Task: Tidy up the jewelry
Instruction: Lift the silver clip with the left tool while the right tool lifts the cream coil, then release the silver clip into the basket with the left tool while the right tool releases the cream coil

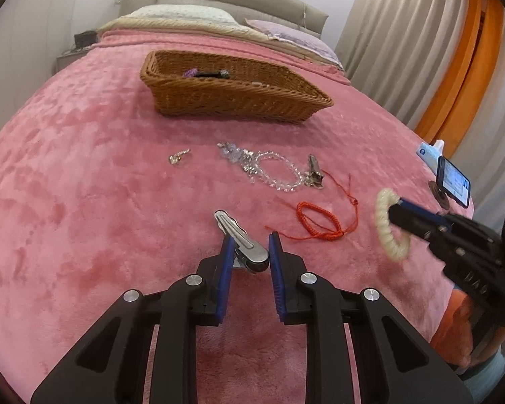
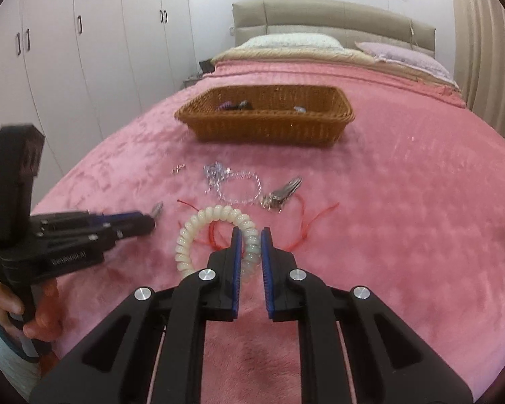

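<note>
Left claw closing narrowly around the hair clip near the bed's foot edge, right claw gripping the coil bracelet; the slick clip is risking slipping free.

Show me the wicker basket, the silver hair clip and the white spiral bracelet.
wicker basket (image 1: 225, 102), left wrist view, front wall.
silver hair clip (image 1: 234, 230), left wrist view, middle of its top.
white spiral bracelet (image 2: 215, 211), right wrist view, top arc.
</note>
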Motion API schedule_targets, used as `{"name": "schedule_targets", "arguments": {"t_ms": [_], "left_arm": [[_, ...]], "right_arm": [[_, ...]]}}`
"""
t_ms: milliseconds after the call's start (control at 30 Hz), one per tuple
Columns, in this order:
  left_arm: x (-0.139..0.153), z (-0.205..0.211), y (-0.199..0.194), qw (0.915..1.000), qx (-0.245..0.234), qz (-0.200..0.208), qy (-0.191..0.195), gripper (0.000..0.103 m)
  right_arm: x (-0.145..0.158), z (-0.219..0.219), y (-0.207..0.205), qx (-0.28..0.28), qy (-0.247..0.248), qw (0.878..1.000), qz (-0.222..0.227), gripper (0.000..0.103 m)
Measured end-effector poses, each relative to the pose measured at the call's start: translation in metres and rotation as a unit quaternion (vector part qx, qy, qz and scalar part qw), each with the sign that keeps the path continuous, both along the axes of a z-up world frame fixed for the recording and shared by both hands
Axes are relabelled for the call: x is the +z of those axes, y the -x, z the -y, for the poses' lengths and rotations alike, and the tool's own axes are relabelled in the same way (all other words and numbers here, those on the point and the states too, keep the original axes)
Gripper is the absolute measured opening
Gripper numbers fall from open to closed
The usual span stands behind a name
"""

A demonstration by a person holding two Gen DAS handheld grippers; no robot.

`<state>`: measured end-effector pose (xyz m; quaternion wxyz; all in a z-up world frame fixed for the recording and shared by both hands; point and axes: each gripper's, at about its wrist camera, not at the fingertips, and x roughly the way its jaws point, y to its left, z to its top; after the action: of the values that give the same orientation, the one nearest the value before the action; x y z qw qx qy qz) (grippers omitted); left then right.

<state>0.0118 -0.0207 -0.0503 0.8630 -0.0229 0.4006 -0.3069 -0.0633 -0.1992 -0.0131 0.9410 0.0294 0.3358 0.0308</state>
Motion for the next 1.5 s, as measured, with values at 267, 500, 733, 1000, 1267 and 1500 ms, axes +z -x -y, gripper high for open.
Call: {"name": "schedule_targets", "arguments": {"t_ms": [267, 500, 733, 1000, 1267, 1500], "left_arm": [[-0.004, -0.006, 0.003, 0.9983, 0.002, -0.015, -0.057, 0.025], [-0.003, -0.020, 0.008, 0.9977, 0.015, -0.016, -0.064, 0.031], [-0.006, -0.004, 0.008, 0.9973, 0.008, -0.007, -0.072, 0.045], [-0.003, 0.000, 0.014, 0.9985, -0.006, -0.004, -0.054, 0.045], [-0.006, 0.007, 0.015, 0.9973, 0.005, 0.013, -0.072, 0.015], [0.013, 0.003, 0.021, 0.9978, 0.019, 0.048, -0.042, 0.015]], "right_arm": [[-0.011, 0.009, -0.004, -0.006, -0.011, 1.000, -0.020, 0.010], [-0.029, 0.014, -0.008, -0.005, -0.025, 0.998, -0.057, 0.010], [-0.040, 0.016, -0.006, 0.002, -0.038, 0.996, -0.079, 0.010], [-0.039, 0.020, -0.005, 0.012, -0.066, 0.994, -0.085, 0.023], [-0.042, -0.004, -0.004, 0.010, 0.015, 0.998, -0.068, 0.011], [-0.022, -0.013, 0.004, 0.030, 0.013, 0.999, -0.034, 0.010]]}}
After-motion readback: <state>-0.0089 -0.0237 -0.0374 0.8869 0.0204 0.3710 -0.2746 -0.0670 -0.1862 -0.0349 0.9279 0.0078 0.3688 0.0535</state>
